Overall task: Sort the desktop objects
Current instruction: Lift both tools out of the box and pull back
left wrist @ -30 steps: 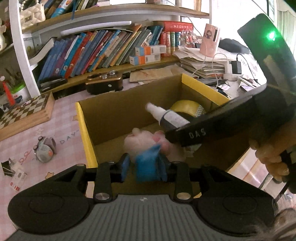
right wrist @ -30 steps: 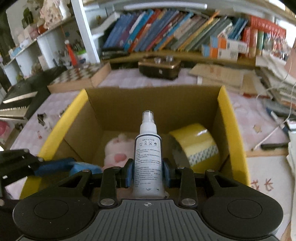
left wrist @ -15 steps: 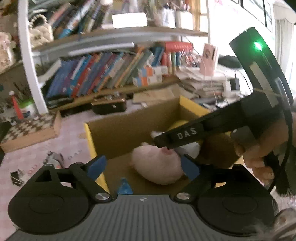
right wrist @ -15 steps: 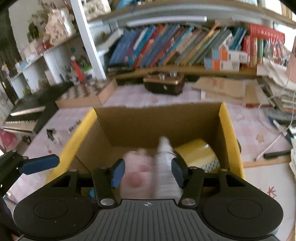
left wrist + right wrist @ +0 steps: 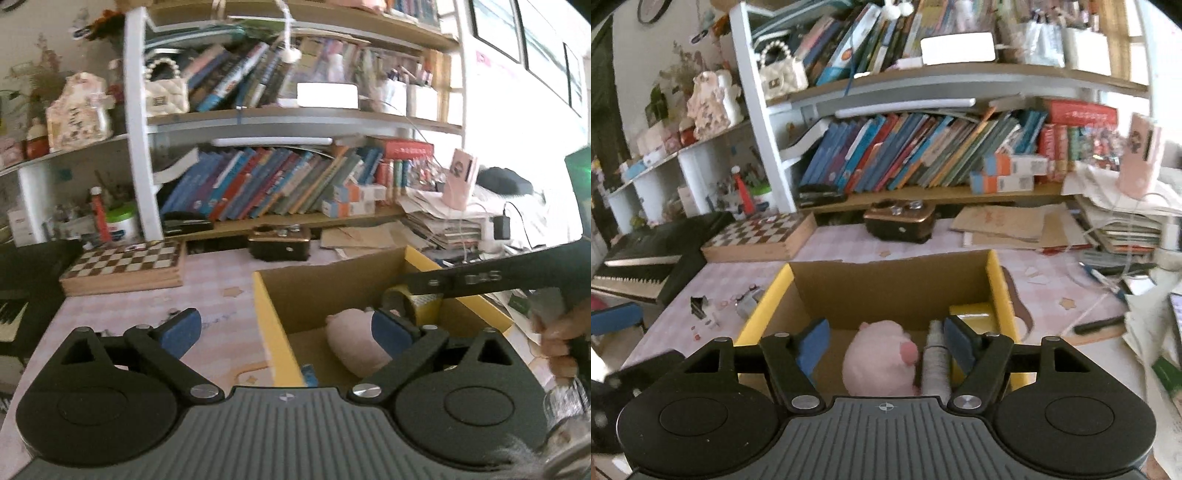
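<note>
A cardboard box with yellow rims [image 5: 271, 325] [image 5: 762, 314] stands on the pink desk. In it lie a pink plush [image 5: 349, 345] [image 5: 881, 356], a yellow tape roll [image 5: 413, 304] [image 5: 971, 314], a small blue piece [image 5: 308, 373] and a spray bottle [image 5: 936, 356] on its side. My left gripper [image 5: 286, 330] hovers over the box's left rim, its jaws opening wide with nothing held. My right gripper [image 5: 886, 343] hangs above the plush and bottle. Its jaws are opening too, and its pads [image 5: 960, 341] press on nothing. In the left wrist view the right gripper is seen from the side, with a hand [image 5: 557, 332] on its grip.
A chessboard case [image 5: 125, 266] [image 5: 761, 236] and a brown radio-like box [image 5: 279, 243] sit behind the box. Small clutter [image 5: 701, 306] lies left of it, near a piano keyboard [image 5: 642, 258]. Stacked papers and cables [image 5: 1126, 225] fill the right. Bookshelves line the back.
Both grippers opened. The left let go of the blue piece and the right let go of the spray bottle, both now in the box. Both drew back and rose.
</note>
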`<state>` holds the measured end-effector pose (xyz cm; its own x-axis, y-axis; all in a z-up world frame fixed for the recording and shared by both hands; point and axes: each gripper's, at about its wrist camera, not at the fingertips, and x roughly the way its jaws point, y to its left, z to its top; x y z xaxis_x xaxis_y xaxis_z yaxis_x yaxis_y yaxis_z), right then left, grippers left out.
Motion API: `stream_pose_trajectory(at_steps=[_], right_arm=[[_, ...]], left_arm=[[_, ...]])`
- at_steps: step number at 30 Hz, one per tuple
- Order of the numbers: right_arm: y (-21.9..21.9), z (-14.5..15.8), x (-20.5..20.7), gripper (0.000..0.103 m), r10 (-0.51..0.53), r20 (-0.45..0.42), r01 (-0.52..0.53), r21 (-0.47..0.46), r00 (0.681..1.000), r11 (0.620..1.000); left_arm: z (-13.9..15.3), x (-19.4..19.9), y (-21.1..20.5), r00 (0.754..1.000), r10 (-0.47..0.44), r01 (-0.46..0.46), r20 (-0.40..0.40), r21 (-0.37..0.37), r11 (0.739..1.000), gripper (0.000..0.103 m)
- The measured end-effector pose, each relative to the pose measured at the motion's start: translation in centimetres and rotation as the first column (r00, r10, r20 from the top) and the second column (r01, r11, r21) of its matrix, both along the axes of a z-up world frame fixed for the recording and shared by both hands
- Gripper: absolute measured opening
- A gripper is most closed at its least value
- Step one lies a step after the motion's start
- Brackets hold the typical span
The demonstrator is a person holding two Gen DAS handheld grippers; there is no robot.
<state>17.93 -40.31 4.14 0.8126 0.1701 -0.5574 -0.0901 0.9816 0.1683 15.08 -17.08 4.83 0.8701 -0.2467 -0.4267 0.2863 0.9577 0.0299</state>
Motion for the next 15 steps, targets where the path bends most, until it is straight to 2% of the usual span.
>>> stream_pose_trajectory(at_steps=[10,15], right_arm=[[-0.2,0.7,-5.8,0.074,-0.122,0.051,0.125,-0.051,0.991,0.991],[0.8,0.1,-8.6,0.074,-0.185,0.037,0.187,-0.059,0.982,0.981]], left_arm=[[-0.4,-3.2,4.1,0.999,0.038,-0.038,-0.012,-0.033,0.999,0.101],[-0.9,-4.7,6.2,0.999,0.03,-0.031,-0.027,-0.048,0.998,0.101]])
